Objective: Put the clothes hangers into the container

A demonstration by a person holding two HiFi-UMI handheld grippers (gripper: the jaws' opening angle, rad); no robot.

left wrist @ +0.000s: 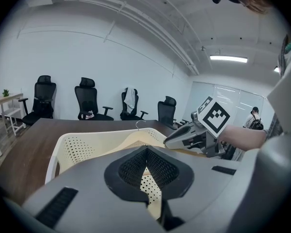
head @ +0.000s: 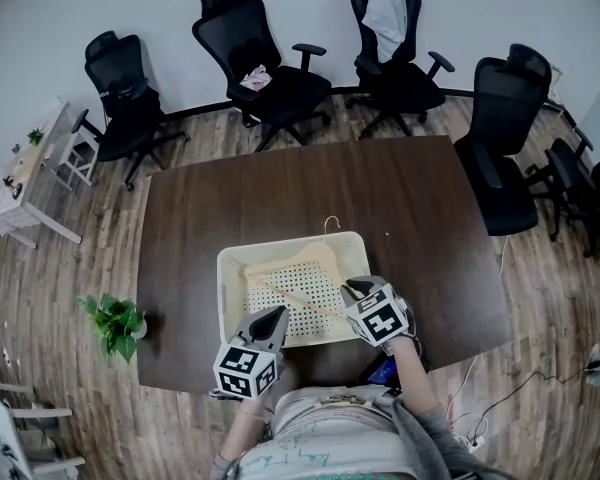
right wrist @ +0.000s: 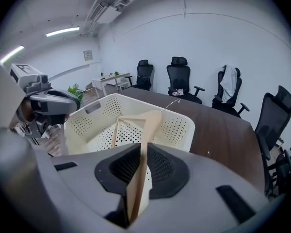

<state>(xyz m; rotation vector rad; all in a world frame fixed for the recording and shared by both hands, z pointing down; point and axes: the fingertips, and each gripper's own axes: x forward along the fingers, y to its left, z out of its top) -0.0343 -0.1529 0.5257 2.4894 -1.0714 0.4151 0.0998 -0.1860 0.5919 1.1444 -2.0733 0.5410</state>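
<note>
Only one wooden hanger (head: pixel 298 299) is in sight, and it is already inside the cream basket (head: pixel 224 290) on the dark table (head: pixel 420 208). I see no other hangers on the tabletop, so the job looks almost done. What seems left is letting this one go and settling it.

The right gripper (head: pixel 356 288) sits at about four o'clock on the basket, its jaws clamped narrow on the end of one hanger shoulder. From there the wood runs toward twelve o'clock, where the wire hook (head: pixel 330 224) pokes up over the far rim. The other shoulder reaches toward ten o'clock.

The left gripper (head: pixel 277 314) hovers at the six o'clock rim, jaws drawn together on nothing, just beside the hanger without touching it.
</note>
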